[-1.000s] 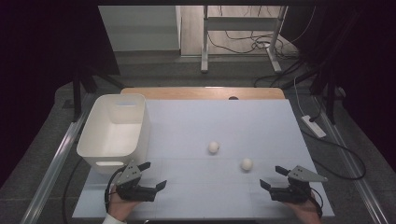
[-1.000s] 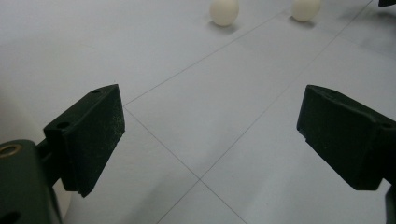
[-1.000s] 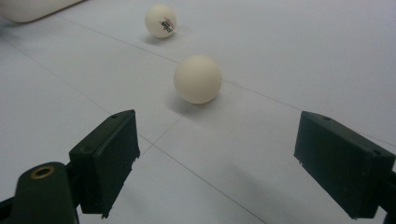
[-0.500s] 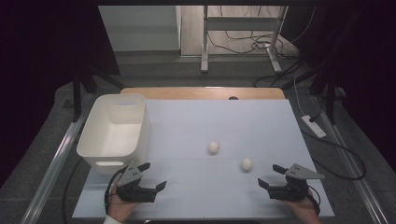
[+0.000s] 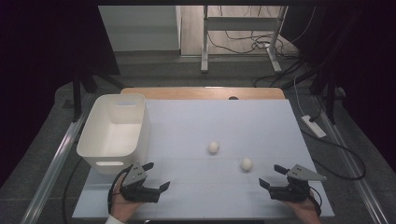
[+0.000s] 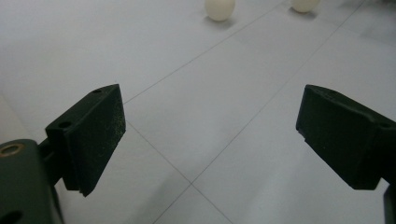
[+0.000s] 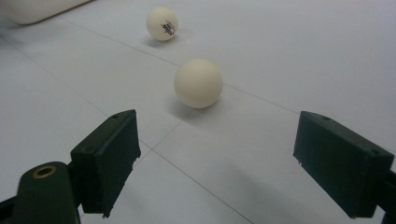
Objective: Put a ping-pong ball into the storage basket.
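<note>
White paper covers the table [image 5: 187, 116] in the high view, and on it lie two pale balls. The right gripper [image 5: 273, 176], held low at the near edge, has its jaws spread wide and holds nothing; the nearer ball [image 5: 246, 164] sits just ahead of it and a little to its left, apart from the jaws. The farther ball [image 5: 213, 147] lies beyond that, between the two grippers. The left gripper [image 5: 156, 176] also stands wide and bare, with a white bin [image 5: 140, 126] just ahead on its left.

In the left gripper view, both balls sit far ahead, one [image 6: 220, 8] left of the other [image 6: 305, 4].

In the right gripper view, the nearer ball [image 7: 198, 83] rests just ahead of the open jaws, not touching them, and the farther ball [image 7: 162, 23] with its printed mark lies behind it.
</note>
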`<state>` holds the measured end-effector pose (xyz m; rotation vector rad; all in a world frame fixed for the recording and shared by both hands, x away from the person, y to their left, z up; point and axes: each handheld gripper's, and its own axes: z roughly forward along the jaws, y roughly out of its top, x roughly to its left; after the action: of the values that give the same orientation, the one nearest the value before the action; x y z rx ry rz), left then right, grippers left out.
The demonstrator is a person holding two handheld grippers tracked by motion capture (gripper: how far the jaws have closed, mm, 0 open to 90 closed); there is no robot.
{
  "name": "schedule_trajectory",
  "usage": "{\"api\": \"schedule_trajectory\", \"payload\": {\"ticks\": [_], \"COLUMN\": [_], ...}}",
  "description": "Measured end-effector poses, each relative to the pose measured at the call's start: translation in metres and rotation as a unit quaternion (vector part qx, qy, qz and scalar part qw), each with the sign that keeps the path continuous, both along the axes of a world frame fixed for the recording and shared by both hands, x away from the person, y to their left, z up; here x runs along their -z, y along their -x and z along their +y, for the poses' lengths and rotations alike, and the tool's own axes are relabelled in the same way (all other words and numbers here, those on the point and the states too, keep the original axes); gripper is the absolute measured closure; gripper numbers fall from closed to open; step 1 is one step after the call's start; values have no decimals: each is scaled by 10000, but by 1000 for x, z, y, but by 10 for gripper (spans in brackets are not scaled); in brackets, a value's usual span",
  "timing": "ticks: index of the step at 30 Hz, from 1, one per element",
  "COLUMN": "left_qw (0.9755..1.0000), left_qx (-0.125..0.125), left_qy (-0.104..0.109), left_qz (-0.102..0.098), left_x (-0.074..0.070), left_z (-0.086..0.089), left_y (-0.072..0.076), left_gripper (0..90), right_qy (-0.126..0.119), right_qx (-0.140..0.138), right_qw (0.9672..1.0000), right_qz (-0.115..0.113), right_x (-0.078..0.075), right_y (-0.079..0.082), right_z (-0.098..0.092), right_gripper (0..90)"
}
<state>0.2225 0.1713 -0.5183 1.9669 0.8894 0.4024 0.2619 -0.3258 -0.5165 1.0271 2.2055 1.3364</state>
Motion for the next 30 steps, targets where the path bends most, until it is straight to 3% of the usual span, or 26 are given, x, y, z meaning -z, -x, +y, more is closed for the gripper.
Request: {"api": "schedule_trajectory", "payload": {"ticks": [23,30], "left_qw": [9999,9999], "left_qx": [-60,-54], "left_qy": [35,53], "left_qz": [109,121], "left_x": [-20,-25], "left_z": [-20,-25], "left_y": [-9,-13], "left_gripper": [102,104], "right_qy": [8,-112], "right_qx": [-6,-22], "right_qw": [10000,9999], "right_qz": [6,25], "right_x": [1,0], "right_y": [-1,-3], "right_z": [-2,0], "right_gripper": [142,143]}}
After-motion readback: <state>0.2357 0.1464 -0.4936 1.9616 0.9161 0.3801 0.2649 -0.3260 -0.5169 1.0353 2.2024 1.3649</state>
